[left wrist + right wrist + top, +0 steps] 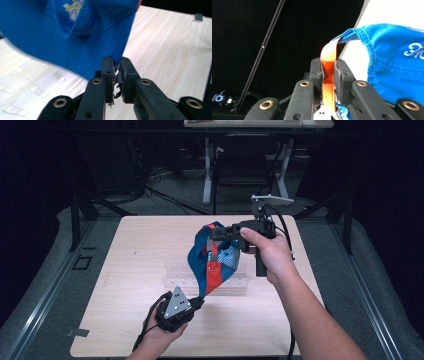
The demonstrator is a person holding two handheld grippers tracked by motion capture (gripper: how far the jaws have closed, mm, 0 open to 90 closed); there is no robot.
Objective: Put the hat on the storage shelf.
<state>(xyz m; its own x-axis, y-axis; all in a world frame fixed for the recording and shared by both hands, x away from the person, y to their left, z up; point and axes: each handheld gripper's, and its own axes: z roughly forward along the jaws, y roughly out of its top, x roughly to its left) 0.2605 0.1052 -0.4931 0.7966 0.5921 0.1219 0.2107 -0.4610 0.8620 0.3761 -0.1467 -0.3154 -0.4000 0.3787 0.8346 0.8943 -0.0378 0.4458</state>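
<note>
A blue cap (212,260) hung above the pale wooden worktop (125,270), over a clear plastic rack (175,279). The right gripper (216,233) clamped its orange strap (328,72); the left gripper (200,301) pinched its brim. Dark room, desk legs (207,175) behind.

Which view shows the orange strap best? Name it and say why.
The right gripper view: the orange strap runs up close between that gripper's shut jaws. The high view shows it small on the blue cap. The left gripper view gives blue fabric.
</note>
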